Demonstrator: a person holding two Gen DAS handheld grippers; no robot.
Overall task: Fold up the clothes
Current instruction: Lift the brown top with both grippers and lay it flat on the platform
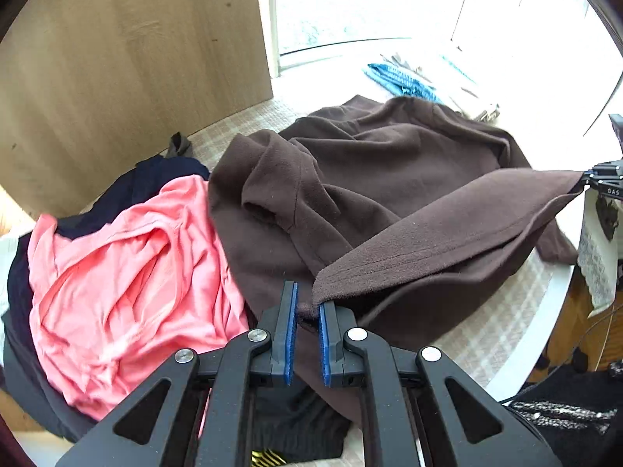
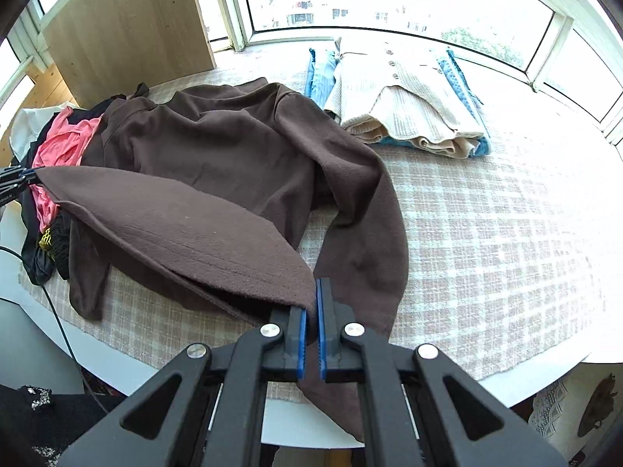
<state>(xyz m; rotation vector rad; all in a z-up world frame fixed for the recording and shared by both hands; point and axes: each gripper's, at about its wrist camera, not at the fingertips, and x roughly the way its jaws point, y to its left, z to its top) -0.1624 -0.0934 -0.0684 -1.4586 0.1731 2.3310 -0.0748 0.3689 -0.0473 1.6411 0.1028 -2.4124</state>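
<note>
A dark brown fleece top [image 1: 389, 163] lies crumpled on the checked tablecloth [image 2: 506, 233], one sleeve trailing toward the table's near edge. Its bottom hem is lifted off the table and stretched taut between both grippers. My left gripper [image 1: 307, 301] is shut on one hem corner, a nub of brown fabric pinched between its blue pads. My right gripper [image 2: 314, 303] is shut on the other corner of the brown top [image 2: 218, 148]. Each gripper shows small in the other's view: the right gripper [image 1: 599, 177] at the right edge, the left gripper [image 2: 15, 179] at the left edge.
A heap with a pink garment [image 1: 117, 272] and dark clothes lies left of the brown top. A folded stack of beige knit and blue items [image 2: 405, 109] sits by the window. A wooden panel [image 1: 117, 78] stands at the back left. The white table rim [image 1: 545, 323] curves along the near side.
</note>
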